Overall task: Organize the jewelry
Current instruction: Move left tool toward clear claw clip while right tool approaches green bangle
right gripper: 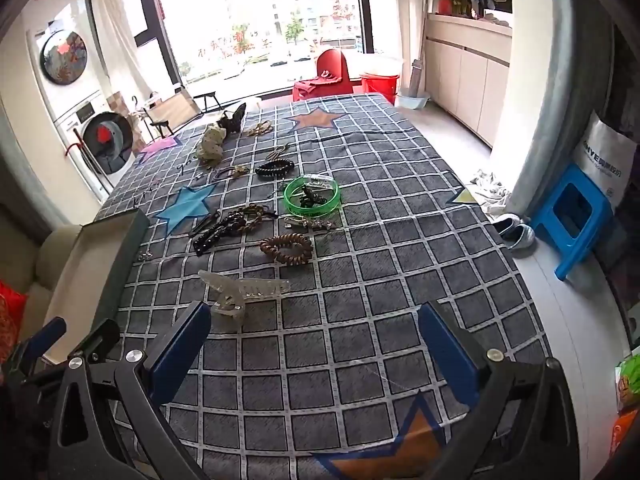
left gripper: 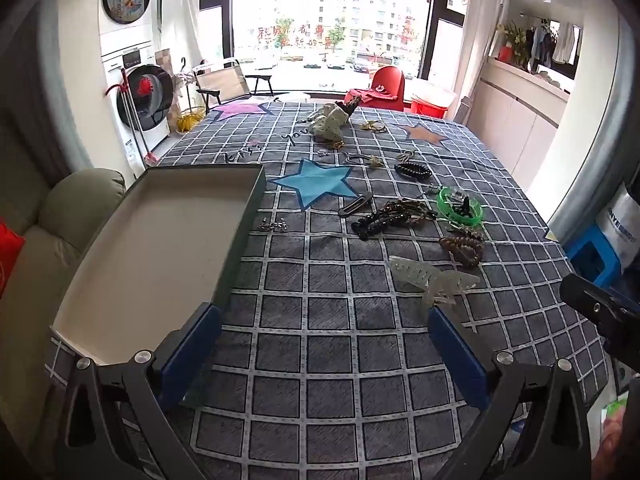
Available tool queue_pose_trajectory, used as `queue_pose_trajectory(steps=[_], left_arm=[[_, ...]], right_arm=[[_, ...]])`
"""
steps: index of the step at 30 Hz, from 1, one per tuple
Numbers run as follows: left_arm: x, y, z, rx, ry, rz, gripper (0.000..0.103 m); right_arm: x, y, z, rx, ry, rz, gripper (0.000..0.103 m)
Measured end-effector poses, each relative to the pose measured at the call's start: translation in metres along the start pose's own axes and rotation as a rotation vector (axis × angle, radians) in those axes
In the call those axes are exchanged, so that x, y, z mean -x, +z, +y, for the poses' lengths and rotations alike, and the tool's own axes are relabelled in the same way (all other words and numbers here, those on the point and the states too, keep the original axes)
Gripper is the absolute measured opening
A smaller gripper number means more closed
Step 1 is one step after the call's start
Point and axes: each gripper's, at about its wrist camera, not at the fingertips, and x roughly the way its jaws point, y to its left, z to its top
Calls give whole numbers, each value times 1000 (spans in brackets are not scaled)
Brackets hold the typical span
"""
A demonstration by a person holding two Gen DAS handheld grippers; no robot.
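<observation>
Nothing is sorted yet: your box [left gripper: 168, 216] sits empty on the left of the bench [left gripper: 320, 280], the clear hair claw [right gripper: 240, 290], bracelets and clips scattered beside it. Both left gripper [left gripper: 324, 344] and right gripper [right gripper: 312, 344] stand with jaws wide, holding nothing.

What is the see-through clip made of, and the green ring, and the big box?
The clip looks like clear, slightly frosted plastic: the checked cloth shows through it. The green ring seems to be translucent glossy plastic, since light glows through its wall. The box looks like cardboard, matte dark outside and pale inside, with thin, straight folded walls. None of this is certain from looks alone.
</observation>
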Motion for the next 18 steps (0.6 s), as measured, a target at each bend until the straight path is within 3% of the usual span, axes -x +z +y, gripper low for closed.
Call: queue_pose_trajectory(steps=[7, 18], left_arm=[[8, -4, -1, -26, 21, -4, 103], [-7, -7, -4, -35, 45, 14, 103]], right_arm=[[4, -5, -1, -1, 21, -37, 103], [-25, -5, 3, 28, 29, -28, 103]])
